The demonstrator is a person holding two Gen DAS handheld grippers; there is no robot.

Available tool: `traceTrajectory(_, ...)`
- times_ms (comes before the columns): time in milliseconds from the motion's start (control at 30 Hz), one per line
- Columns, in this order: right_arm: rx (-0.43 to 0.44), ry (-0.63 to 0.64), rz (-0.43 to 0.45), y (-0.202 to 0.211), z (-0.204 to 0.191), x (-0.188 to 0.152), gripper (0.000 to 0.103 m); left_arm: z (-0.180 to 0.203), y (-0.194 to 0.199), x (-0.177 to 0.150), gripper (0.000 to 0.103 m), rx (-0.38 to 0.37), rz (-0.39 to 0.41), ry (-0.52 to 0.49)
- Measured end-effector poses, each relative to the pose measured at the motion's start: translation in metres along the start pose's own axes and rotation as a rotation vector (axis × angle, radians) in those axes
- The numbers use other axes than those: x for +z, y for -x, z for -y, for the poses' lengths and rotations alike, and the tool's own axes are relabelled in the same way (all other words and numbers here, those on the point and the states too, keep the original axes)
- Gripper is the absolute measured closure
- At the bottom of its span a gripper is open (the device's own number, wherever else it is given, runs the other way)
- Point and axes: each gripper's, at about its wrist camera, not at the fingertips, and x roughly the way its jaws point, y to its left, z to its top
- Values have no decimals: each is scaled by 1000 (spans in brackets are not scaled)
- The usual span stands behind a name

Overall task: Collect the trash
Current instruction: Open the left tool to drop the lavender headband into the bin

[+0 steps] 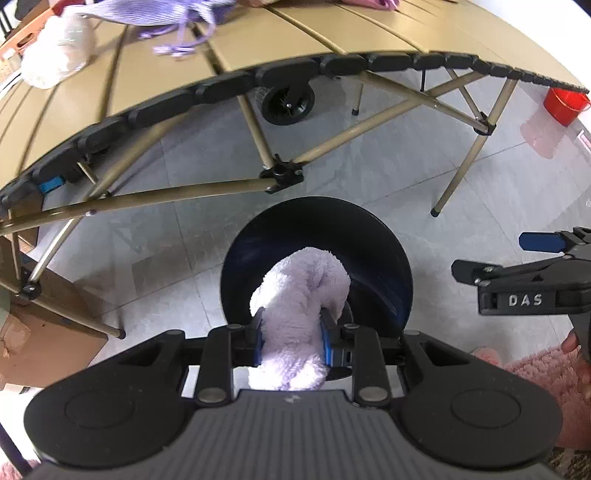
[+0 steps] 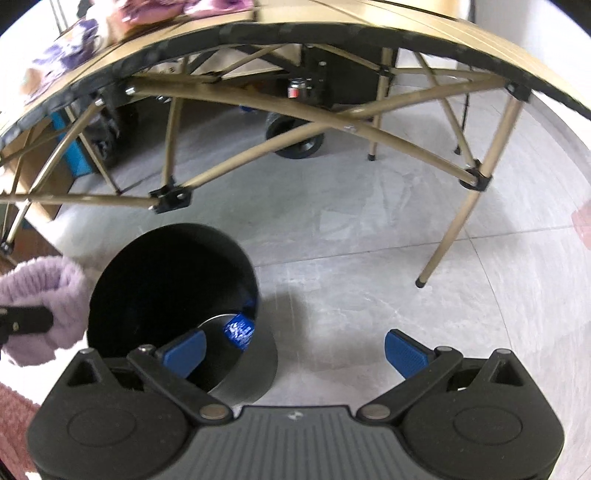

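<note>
lilac fluffy cloth [image 1: 295,295] clamped in left gripper [image 1: 291,332] at lower centre, poised over black bin [image 1: 388,258] for dropping; right gripper [image 2: 293,349] wide open, empty.

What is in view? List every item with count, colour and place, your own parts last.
fluffy cloth: one, pale lilac, clamped in the left gripper above the bin
trash bin: one, black, on the floor before the table; something blue inside
folding table: one, tan top, black edging, crossed tan legs
striped fabric: one, purple, on the table
white fluffy item: one, on the table's left end
bucket: one, red, on the floor far right
rug: one, pink, on the floor bottom right
wheel: one, black, under the table
left gripper: black, blue pads, shut on the cloth
right gripper: black, blue pads, open, empty
</note>
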Motion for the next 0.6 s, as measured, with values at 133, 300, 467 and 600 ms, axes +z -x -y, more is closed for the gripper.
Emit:
traceTrajectory(133, 6, -59, 13, -3, 18, -1, 0, 10, -14, 8, 75, -2, -16, 0)
traceTrajectory(300, 26, -86, 14, -7, 29, 0, 0, 20, -33, 17, 75, -5, -47, 21)
traceTrajectory(467, 51, -77, 17, -7, 27, 1, 0, 23, -50, 20, 75, 8, -79, 35)
traceTrajectory(600, 58, -73, 22, -6, 26, 1, 0, 26, -65, 20, 75, 23, -110, 41)
